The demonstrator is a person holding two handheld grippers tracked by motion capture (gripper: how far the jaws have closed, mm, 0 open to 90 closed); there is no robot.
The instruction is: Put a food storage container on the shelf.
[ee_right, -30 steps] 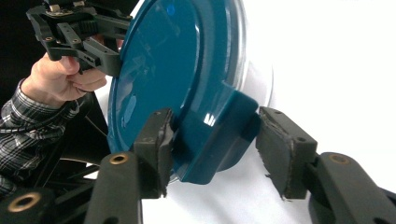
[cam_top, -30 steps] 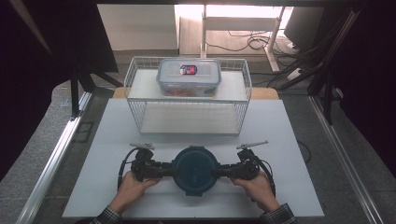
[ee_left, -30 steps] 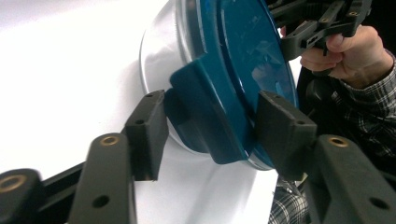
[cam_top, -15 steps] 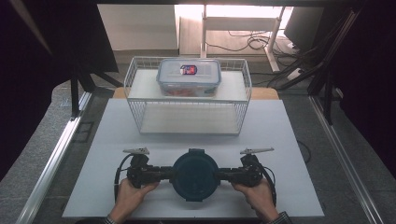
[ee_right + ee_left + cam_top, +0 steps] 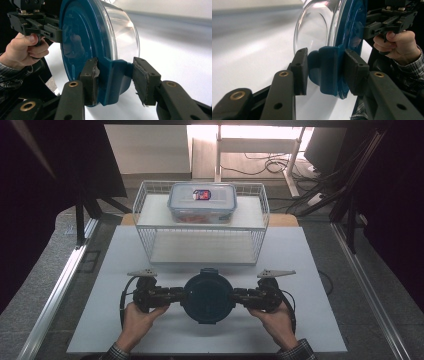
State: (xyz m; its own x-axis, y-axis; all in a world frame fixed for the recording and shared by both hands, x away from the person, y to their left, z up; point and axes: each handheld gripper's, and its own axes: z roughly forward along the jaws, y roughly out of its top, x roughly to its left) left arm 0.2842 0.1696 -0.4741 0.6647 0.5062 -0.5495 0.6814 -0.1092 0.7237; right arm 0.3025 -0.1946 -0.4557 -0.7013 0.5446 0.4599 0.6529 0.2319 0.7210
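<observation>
A flat white rectangular tabletop spreads toward the viewer. Near its far edge stands a white wire two-tier rack. On the rack's upper shelf rests a clear lidded plastic food container bearing a small label.

I hold the round blue-lidded container between my left tool and right tool, one on each side clip. Behind it on the white table stands a wire rack, bearing a clear lidded box.
</observation>
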